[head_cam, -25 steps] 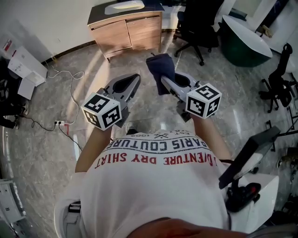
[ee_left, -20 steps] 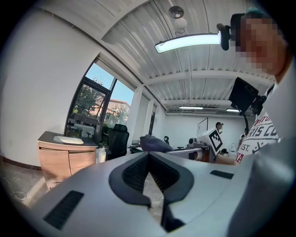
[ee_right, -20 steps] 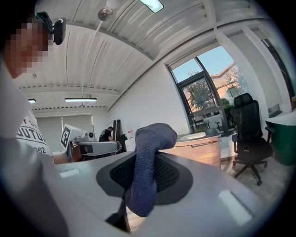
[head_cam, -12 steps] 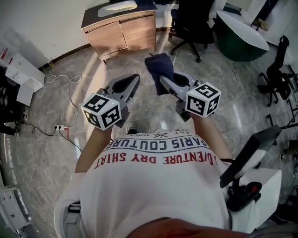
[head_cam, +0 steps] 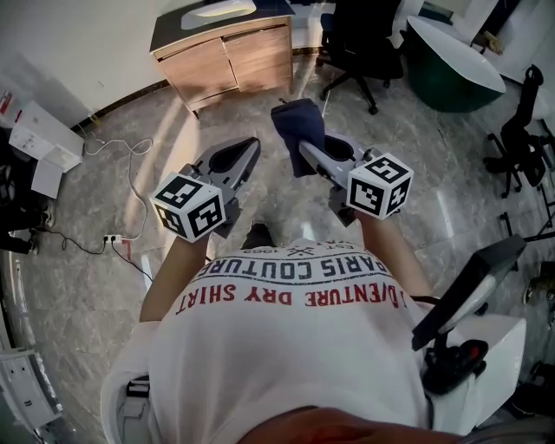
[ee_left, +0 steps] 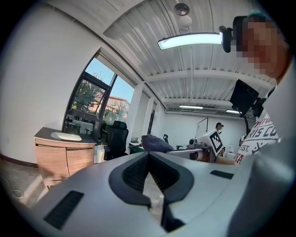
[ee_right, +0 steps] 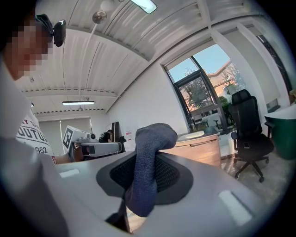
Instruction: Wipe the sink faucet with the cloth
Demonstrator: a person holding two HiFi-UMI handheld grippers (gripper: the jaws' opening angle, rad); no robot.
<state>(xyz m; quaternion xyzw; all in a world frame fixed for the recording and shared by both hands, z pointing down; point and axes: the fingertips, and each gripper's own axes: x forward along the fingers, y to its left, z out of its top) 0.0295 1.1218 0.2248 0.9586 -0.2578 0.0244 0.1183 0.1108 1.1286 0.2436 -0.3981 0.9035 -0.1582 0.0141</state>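
A dark blue cloth (head_cam: 297,132) hangs folded over the tip of my right gripper (head_cam: 306,153), which is shut on it; in the right gripper view the cloth (ee_right: 147,163) fills the space between the jaws. My left gripper (head_cam: 246,149) is held level beside it, shut and empty, its pads meeting at the tip (ee_left: 148,155). Both are held out over the floor, well short of the wooden vanity cabinet (head_cam: 227,57) with a white sink (head_cam: 212,10) at the far wall. I cannot make out the faucet.
A black office chair (head_cam: 360,43) stands right of the cabinet, with a dark green round tub (head_cam: 451,65) beyond it. A white cable (head_cam: 130,186) and boxes (head_cam: 39,143) lie on the floor at left. A stand with a black panel (head_cam: 468,290) is at right.
The cabinet has shifted slightly left in the head view and a shoe now shows below the grippers. Both grippers keep the same pose, cloth still held.
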